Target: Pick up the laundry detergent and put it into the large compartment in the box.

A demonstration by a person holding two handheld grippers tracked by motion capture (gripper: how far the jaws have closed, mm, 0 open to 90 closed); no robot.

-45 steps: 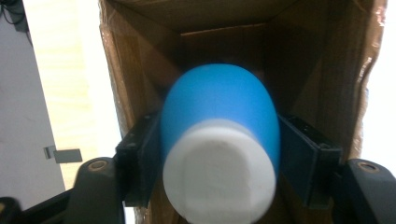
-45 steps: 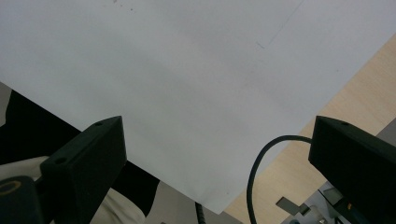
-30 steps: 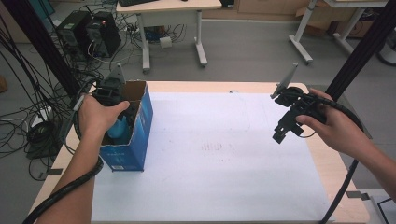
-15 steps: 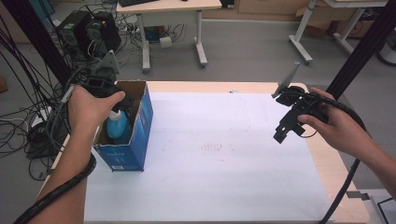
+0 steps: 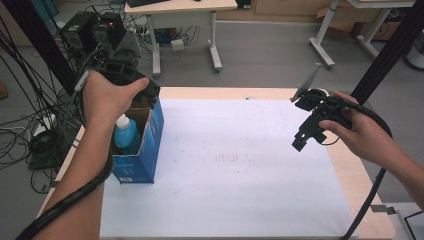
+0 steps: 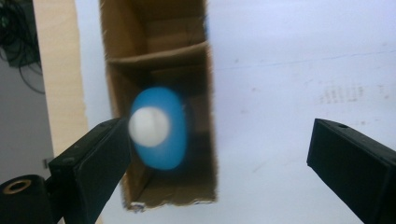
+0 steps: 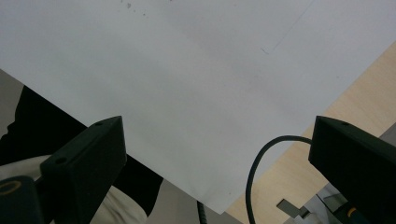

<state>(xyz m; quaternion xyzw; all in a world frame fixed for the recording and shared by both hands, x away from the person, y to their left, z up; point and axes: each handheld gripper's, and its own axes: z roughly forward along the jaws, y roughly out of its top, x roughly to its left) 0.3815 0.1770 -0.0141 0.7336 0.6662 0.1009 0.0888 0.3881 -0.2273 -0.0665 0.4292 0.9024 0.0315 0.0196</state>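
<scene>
A white sheet (image 5: pixel 225 170) is covering most of a pale wooden table (image 5: pixel 350 175), with grey floor, desk legs and tangled cables lying beyond toward twelve o'clock. A blue bottle (image 6: pixel 159 128) with a white cap is standing upright inside an open-topped blue cardboard box (image 5: pixel 145 150) at the table's nine o'clock edge. The left gripper (image 6: pixel 219 154) is hanging above the box, its jaws having just been opening and now gaping wide, with the bottle lying free below, near the nine o'clock jaw. The right gripper (image 7: pixel 219 154) is hovering at three o'clock, jaws spread with nothing between them
</scene>
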